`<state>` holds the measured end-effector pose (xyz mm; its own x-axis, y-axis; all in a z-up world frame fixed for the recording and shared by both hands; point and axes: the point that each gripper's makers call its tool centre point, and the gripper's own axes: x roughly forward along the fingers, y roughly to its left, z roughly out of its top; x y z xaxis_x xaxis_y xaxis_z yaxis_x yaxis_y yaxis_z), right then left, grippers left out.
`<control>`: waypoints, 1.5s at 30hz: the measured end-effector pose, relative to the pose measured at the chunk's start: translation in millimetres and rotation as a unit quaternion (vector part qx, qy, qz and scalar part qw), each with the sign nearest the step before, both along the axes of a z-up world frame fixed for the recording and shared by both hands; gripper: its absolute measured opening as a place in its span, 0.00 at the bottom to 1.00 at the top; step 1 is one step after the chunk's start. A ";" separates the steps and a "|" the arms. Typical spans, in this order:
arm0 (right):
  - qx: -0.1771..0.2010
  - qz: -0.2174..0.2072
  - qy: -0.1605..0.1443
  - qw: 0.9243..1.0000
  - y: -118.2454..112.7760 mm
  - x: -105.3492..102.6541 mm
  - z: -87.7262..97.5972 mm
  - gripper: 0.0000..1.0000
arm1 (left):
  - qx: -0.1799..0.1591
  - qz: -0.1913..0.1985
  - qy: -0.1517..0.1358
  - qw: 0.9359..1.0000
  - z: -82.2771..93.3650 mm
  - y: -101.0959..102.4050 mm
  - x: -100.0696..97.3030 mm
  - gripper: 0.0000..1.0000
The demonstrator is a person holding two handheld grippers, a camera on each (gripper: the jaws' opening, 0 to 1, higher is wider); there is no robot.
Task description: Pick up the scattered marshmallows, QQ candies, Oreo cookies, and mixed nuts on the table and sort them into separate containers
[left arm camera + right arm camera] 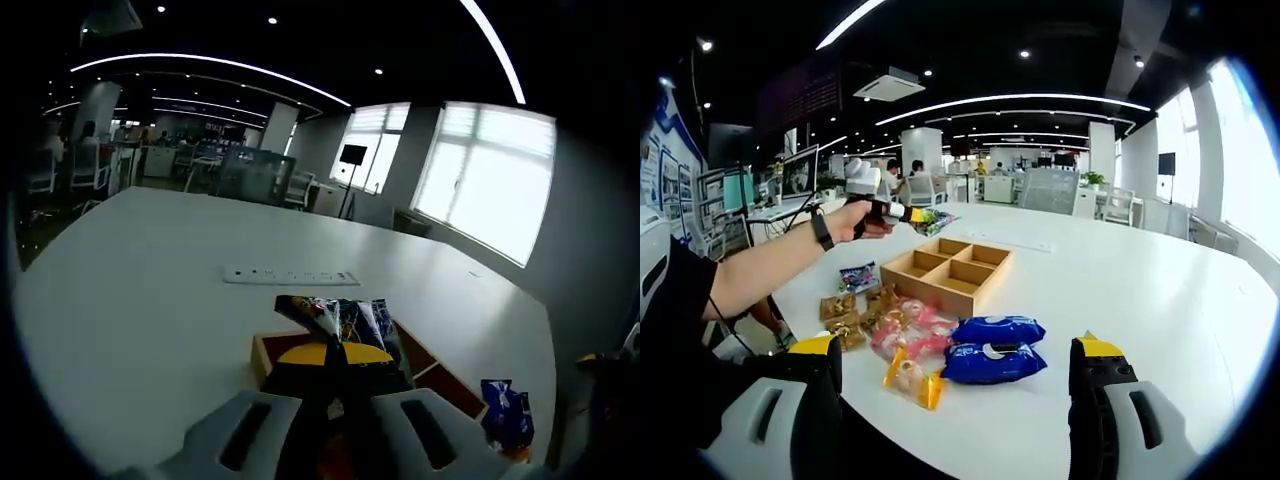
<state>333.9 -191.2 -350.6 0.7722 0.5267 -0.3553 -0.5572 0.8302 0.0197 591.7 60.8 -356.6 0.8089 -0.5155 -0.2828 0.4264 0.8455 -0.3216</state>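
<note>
- Left hand-held gripper [335, 400]: jaws clamped on a colourful candy packet [340, 320], held above the wooden divided tray [950, 268], seemingly for dropping into a compartment.
- Loose snacks: gold-wrapped pieces [845, 318], pink bag [908, 335], blue Oreo packs [995, 350] lie on the white bench [1120, 290] beside the tray, awaiting sorting.
- Right hand-held gripper [955, 400]: jaws apart, empty, near the Oreo packs.

Pale grey left gripper [330, 405] with yellow-tipped black jaws is showing a multicoloured striped packet [340, 320] in blue, white, yellow and red. Light tan wooden divided tray [950, 270] is sitting on the plain white table [1160, 300]. Two glossy deep-blue cookie packs [995, 347] with white marks are lying by pink-and-clear candy wrappers [910, 335] with orange-yellow ends, and golden-brown nut packets [845, 315]. Small blue-and-white printed pouch [858, 276] is lying near the tray. Right gripper [955, 400] is showing grey bodies, black jaws, yellow tips. Person's sleeve [675, 300] is black.
</note>
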 end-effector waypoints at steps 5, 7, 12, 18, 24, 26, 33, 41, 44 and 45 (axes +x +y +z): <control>0.000 0.000 -0.003 1.000 0.2 0.0 2.6 0.90 | -0.001 0.002 0.002 1.000 -2.8 1.0 2.8 0.07; -0.002 -0.001 -0.004 1.000 -0.1 -0.4 2.8 0.90 | -0.001 0.003 0.003 1.000 -2.5 1.5 2.9 0.07; -0.001 -0.002 -0.004 1.000 -0.2 -0.9 2.9 0.90 | -0.003 0.003 0.004 1.000 -4.1 1.8 6.3 0.07; -0.001 -0.001 -0.004 1.000 1.1 -1.3 2.7 0.90 | -0.001 0.006 0.004 1.000 -4.6 3.5 9.1 0.07; -0.001 -0.005 0.000 1.000 -2.5 -1.7 -1.1 0.90 | 0.003 0.008 0.006 1.000 -9.6 1.1 17.0 0.07; -0.001 -0.005 -0.001 1.000 -3.2 -1.8 -1.2 0.90 | 0.005 0.009 0.008 1.000 -13.8 -0.6 18.2 0.07; -0.002 -0.005 0.004 1.000 -3.9 0.0 -5.0 0.90 | 0.030 0.015 0.007 0.999 -23.7 -5.6 15.1 0.07; -0.003 -0.006 0.007 1.000 -4.7 0.5 -7.2 0.90 | 0.062 0.014 0.000 0.998 -32.6 -8.6 15.6 0.07; -0.005 -0.005 0.008 1.000 -4.7 0.4 -7.7 0.90 | 0.074 0.015 -0.003 0.997 -37.0 -8.6 16.3 0.07; -0.005 -0.005 0.007 1.000 -4.5 0.4 -7.5 0.90 | 0.078 0.015 -0.004 0.997 -36.3 -9.0 14.6 0.07</control>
